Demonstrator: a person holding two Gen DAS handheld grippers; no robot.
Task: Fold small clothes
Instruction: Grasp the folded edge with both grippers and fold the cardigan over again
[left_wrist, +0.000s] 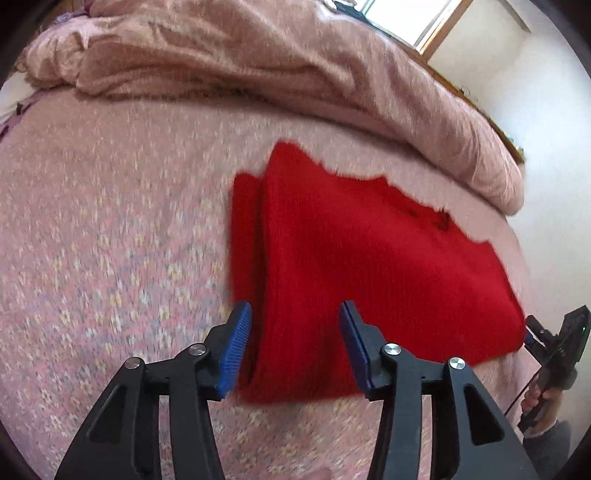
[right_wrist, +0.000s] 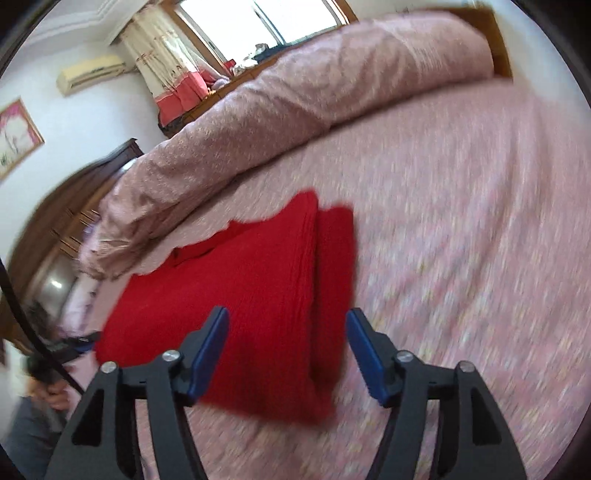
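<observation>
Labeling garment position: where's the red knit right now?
The red knit lies folded flat on the pink bedspread, just short of the bunched pink blanket. In both wrist views it sits ahead of the open tongs, centre frame.

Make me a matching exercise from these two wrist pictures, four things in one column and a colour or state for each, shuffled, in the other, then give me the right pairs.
Things:
1. knitted garment
2. rolled-up quilt
3. left gripper
4. air conditioner

Descriptions:
A. mounted high on the wall beside the curtain
B. red, folded, lying flat on the bedspread
C. pink, bunched along the far side of the bed
D. blue pads apart, closed on nothing, with the red cloth's near edge between them

Pairs: 1-B, 2-C, 3-D, 4-A
</observation>
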